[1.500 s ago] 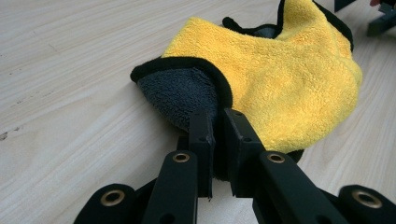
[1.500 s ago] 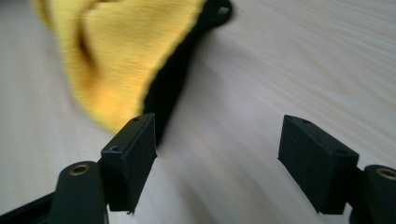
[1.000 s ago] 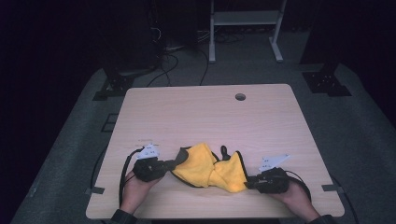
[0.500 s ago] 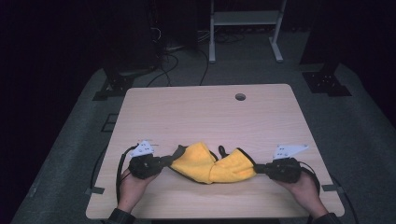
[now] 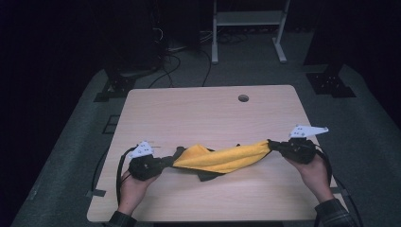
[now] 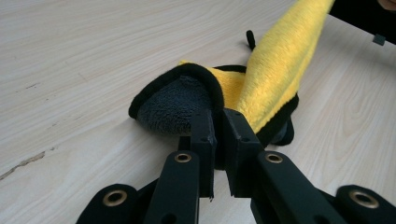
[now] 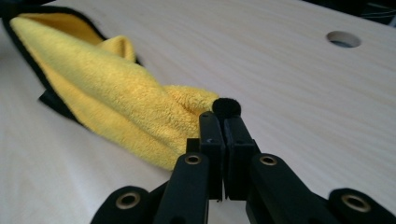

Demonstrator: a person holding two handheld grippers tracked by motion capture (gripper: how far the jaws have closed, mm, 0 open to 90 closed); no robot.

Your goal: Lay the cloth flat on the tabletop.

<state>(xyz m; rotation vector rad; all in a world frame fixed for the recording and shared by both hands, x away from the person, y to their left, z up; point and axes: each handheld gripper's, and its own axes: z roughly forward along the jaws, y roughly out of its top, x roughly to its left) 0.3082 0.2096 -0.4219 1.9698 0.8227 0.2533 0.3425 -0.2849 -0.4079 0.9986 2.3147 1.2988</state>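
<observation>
Both pairs of jaws are clamped on the cloth [image 5: 222, 158], one at each end. At the near-left part of the table [image 5: 198, 109], the left gripper [image 5: 163, 162] pinches a black-edged corner where the grey underside folds over; in the left gripper view its pads [image 6: 205, 133] sit nearly together on that fold [image 6: 180, 100]. The right gripper [image 5: 276, 145], near the right edge, grips the other end; in the right gripper view a black corner [image 7: 226, 107] of the hem pokes out just past the closed tips, and the yellow pile bunches away from them toward the far side of the view. Between the two grippers the cloth hangs as a loose yellow band along the near half of the table, higher at the right end, sagging toward the left, with a dark flap drooping beneath its middle and touching the wood. A round hole [image 5: 243, 98] lies near the far edge, well apart from the cloth. Each hand [image 5: 135, 187] comes in from the near edge
</observation>
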